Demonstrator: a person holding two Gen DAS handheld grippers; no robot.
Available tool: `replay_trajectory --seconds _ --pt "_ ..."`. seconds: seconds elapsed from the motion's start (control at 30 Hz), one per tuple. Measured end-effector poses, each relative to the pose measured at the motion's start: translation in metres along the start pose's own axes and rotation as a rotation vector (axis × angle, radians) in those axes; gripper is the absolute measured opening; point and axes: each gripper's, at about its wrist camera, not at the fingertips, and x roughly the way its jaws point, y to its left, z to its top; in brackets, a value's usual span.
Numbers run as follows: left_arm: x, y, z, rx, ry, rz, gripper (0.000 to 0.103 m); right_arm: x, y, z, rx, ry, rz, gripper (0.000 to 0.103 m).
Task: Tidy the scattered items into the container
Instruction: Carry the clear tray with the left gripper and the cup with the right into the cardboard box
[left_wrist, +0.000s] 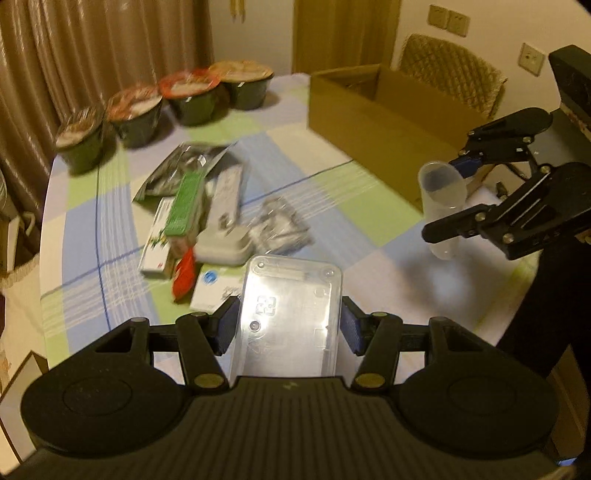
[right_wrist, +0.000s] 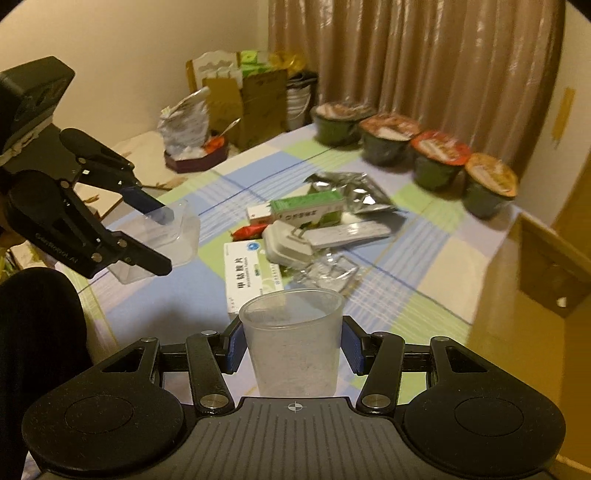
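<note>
At the far left of the table (left_wrist: 110, 236), a row of four noodle bowls (left_wrist: 140, 110) stood along the curtain side. Right of these, mid-table, lay the loose pile: a green box (left_wrist: 186, 205), foil packets (left_wrist: 184, 166), a white plug adapter (left_wrist: 225, 243) and a medicine box (right_wrist: 251, 280), all touching or overlapping.

The left gripper (left_wrist: 288, 323) was raised above the near edge of that pile, its fingers clenched on a clear plastic case (left_wrist: 291, 306), the case's long axis running forward along the fingers.

Further right, the right gripper (right_wrist: 293, 349) had its fingers closed on the sides of a clear plastic cup (right_wrist: 293, 339), held upright with the mouth up.

The cardboard box (left_wrist: 380, 118), open-topped, stood at the far right of the table. It lay ahead and to the right of the left gripper, and just beyond the right gripper, which was judged the nearer. Both loads were judged ready for delivery; the pile remained outside the cardboard box.
</note>
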Motion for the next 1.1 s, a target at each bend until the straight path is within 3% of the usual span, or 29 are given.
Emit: replay_trajectory --seconds 0.23,0.57,1.1 --pt "-0.009 -0.048 0.023 0.042 -0.044 -0.045 0.052 -0.05 -0.018 -0.011 0.054 -0.055 -0.088 0.055" --pt "0.009 -0.105 0.082 0.086 -0.095 -0.126 0.052 -0.104 -0.066 -0.033 0.142 -0.094 -0.218 0.055" --pt "0.049 -0.152 0.161 0.045 -0.124 -0.186 0.052 -0.129 -0.147 -0.045 0.269 -0.125 -0.317 0.055"
